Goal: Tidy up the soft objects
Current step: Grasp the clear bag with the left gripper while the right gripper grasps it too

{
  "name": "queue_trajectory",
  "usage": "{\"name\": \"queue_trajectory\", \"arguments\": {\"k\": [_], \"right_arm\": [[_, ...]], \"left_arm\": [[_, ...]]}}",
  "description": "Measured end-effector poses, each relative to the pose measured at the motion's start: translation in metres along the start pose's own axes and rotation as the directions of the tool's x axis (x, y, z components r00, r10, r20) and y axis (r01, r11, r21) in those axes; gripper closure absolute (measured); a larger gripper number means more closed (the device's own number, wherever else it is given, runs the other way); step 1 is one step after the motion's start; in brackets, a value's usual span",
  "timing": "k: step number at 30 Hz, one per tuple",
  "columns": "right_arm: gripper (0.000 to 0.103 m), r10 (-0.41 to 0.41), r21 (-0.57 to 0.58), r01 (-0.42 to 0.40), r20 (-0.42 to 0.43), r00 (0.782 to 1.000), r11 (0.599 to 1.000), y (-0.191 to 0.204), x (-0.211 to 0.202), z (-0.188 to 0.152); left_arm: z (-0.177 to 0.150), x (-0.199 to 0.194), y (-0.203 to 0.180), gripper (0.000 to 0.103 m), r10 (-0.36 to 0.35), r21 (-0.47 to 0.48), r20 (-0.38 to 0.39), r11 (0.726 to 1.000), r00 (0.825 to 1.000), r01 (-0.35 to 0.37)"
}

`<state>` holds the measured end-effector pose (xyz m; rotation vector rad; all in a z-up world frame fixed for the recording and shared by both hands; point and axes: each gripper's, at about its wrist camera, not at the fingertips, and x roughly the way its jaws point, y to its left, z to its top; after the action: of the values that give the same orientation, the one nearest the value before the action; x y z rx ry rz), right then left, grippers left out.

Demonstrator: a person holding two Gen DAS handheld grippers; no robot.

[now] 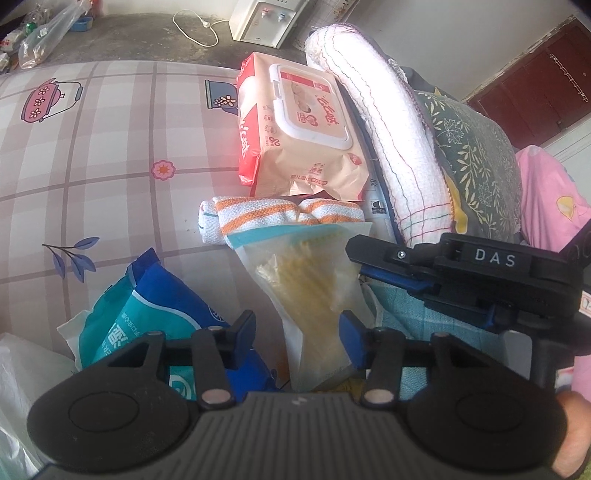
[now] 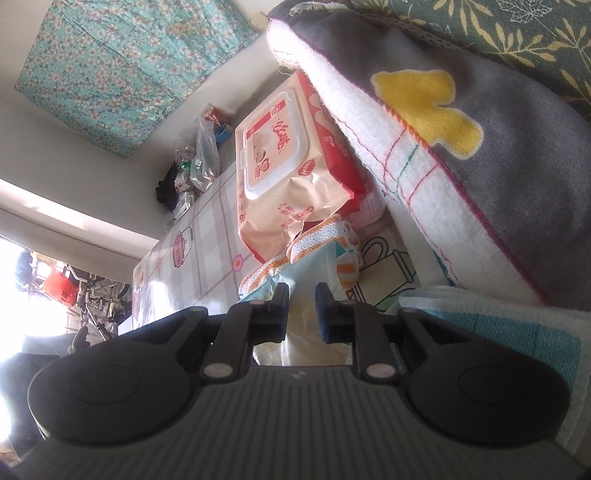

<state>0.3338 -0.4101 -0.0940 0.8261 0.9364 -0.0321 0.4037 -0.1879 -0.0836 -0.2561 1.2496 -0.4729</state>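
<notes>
- Left wrist view, far left: a desk [image 1: 110,147] under a pink-and-grey plaid cover printed with kettles and flowers fills the left half of the frame
- Lower left: a blue and teal packet [image 1: 147,306] lies on the desk, with a white plastic bag [image 1: 18,387] at the frame edge beside it
- Bottom centre: the left gripper [image 1: 297,325] has its jaws released and well apart; a clear zip bag [image 1: 314,280] with yellow contents lies between them, close against the right-hand finger and clear of the left-hand one
- Centre: just above the bag's teal top edge lies a folded orange-and-white striped cloth [image 1: 258,214]; above that, a peach and red pack of wet wipes [image 1: 295,129] rests lid up
- Upper centre: a white water dispenser [image 1: 266,18] stands on the floor beyond the desk
- Right of centre: a rolled white towel [image 1: 388,147] leans on the wipes, backed by a green leaf-print cushion [image 1: 476,155]
- Far right: pink fabric [image 1: 554,206]; below it the black right gripper reaches in, its tips near the bag's upper right corner
- Right wrist view, bottom centre: the right gripper [image 2: 303,310] has its jaws drawn nearly together with a narrow gap; pale plastic shows in the gap, and I cannot tell whether the pads pinch it
- Right: a grey cloth [image 2: 498,129] with a yellow shape lies over the white towel, above a folded teal towel [image 2: 498,332]
</notes>
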Motion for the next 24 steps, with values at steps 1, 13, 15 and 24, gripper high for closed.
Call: {"name": "queue_trajectory", "arguments": {"k": [1,13,15,24], "right_arm": [[0.079,-0.005,-0.005,0.005,-0.016,1.0,1.0,0.0,0.002,0.001],[0.046,-0.036,-0.052,0.033,-0.064,0.997,0.998,0.011,0.021,0.008],[0.043,-0.054,-0.059,0.05,-0.075,0.996,0.997,0.01,0.026,0.007],[0.061,-0.005,-0.012,0.004,-0.069,0.998,1.0,0.007,0.029,-0.002]], "left_arm": [[0.001,0.002,0.002,0.053,-0.002,-0.006,0.0,1.0,1.0,0.002],[0.009,0.014,0.003,0.069,-0.018,-0.06,0.001,0.998,1.0,0.018],[0.009,0.015,0.003,0.072,-0.01,-0.074,0.004,0.997,1.0,0.011],[0.009,0.0,0.0,0.085,-0.01,-0.078,0.051,0.997,0.999,0.014]]}}
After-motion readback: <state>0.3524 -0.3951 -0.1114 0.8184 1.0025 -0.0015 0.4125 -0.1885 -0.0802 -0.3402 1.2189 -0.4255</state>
